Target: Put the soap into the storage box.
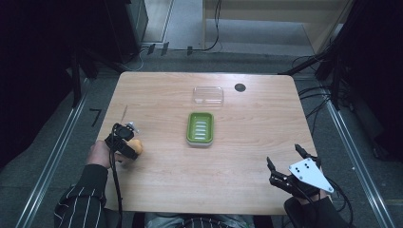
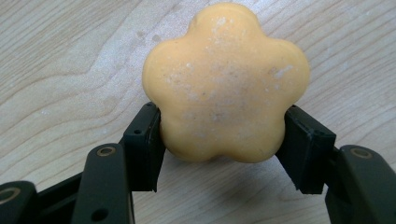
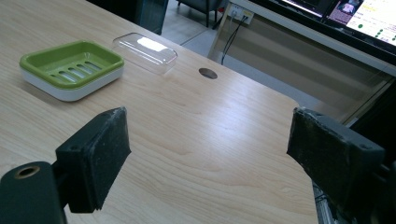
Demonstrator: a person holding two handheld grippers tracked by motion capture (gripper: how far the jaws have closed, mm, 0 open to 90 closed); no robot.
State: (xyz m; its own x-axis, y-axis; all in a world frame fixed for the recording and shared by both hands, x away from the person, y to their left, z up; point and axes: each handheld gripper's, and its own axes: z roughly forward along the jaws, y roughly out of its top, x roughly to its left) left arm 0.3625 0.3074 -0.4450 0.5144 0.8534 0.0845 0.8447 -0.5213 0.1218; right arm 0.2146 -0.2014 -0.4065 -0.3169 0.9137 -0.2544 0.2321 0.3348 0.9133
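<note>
Pinching flower-shaped soap [image 2: 226, 84] at near-left desk [image 1: 247, 156] edge — left gripper [image 2: 224, 144] jaws pressed on both flanks. Green soap dish [image 1: 200, 128] lying rightward, mid-desk, nearer than right gripper [image 1: 285, 164] — jaws spread, empty.

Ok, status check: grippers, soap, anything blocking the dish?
Left gripper shut on flower-shaped soap, on the table. Right gripper open, holding nothing. Green soap dish has nothing in it; clear lid beyond it. Path looks clear.
</note>
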